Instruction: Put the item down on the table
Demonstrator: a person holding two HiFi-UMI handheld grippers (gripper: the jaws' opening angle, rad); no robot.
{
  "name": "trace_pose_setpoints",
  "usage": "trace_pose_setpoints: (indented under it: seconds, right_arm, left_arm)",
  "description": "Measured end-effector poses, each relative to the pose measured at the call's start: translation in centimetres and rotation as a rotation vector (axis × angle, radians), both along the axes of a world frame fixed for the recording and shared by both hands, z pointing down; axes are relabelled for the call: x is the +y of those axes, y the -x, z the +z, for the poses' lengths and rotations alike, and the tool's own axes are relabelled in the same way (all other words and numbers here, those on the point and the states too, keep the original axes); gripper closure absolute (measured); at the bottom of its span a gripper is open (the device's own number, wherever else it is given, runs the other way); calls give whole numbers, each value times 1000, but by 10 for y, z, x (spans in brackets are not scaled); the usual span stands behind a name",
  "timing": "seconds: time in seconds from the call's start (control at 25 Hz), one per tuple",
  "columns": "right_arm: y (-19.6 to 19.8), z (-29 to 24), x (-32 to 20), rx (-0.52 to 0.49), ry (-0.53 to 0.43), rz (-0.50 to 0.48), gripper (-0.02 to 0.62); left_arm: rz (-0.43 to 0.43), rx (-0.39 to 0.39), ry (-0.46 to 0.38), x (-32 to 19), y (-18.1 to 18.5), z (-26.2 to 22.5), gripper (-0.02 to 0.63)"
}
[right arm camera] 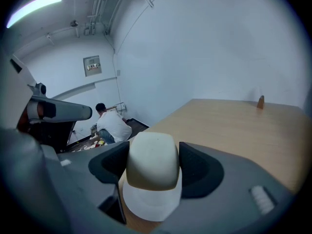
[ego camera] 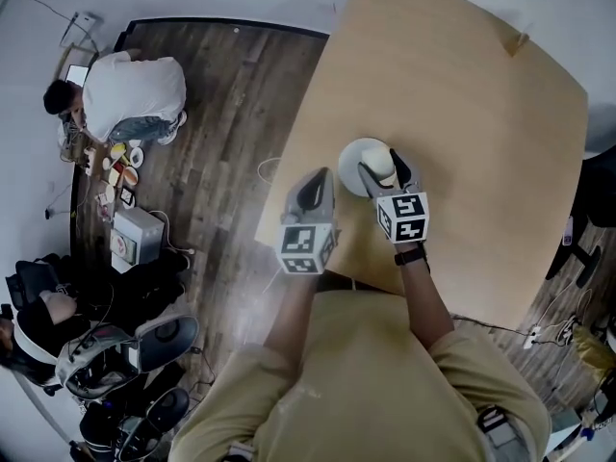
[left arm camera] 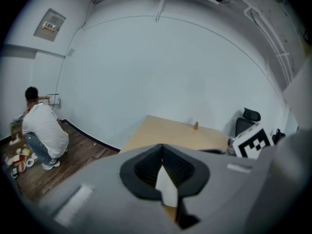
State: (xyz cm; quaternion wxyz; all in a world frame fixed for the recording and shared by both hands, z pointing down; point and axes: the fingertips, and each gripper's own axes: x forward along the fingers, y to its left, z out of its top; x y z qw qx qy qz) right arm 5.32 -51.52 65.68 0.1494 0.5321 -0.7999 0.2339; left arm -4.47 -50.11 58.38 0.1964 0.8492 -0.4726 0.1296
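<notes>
right gripper (right arm camera: pixel 153 162) clamps hat (right arm camera: pixel 151 189) | head view: over table (ego camera: pixel 481 114)

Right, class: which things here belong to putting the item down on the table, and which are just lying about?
Job: hat; right hand-held gripper, shut on it; table.
Lying about: small brown object at table's far edge; black chair; floor clutter by the crouching person.

A person in a white shirt (ego camera: pixel 130 94) is seen crouched on the dark plank floor (ego camera: pixel 241 94), with small containers (ego camera: pixel 120 162) and a white box (ego camera: pixel 138 231) laid just beside. A small brown object (ego camera: pixel 520 42) is stood near the far edge of the counter (ego camera: pixel 481 162). A black office chair (left arm camera: pixel 246 120) is set beyond it, and a grey panel (right arm camera: pixel 92 65) is mounted on the wall.
</notes>
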Motion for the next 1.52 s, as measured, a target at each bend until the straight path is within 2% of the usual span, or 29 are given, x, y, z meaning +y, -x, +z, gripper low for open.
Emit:
trace_pose_setpoints:
  seconds: [0.2,0.44,0.88,1.0,1.24,1.52]
  right_arm:
    - [23,47,-9,40,72,-30,273]
    - [30,78,-16,78,127,-50,273]
    - [40,100,-12,228,179,-90,267]
    - [42,99,-9,214,194,-91,182]
    - [28,63,-5,190,131,-65,190]
    - [6,-10,10,167,-19,-11,285]
  left_arm:
    - [-15,-6,70,-15,17,30,604]
    - [-30,-10,119,-26,24,53,604]
    - [-21,-1,123,-28,21,60,604]
    - [-17,-2,112,-25,21,56,604]
    - [-6,0,69,-17,14,30,604]
    - [27,15,-44,3,-3,-20,604]
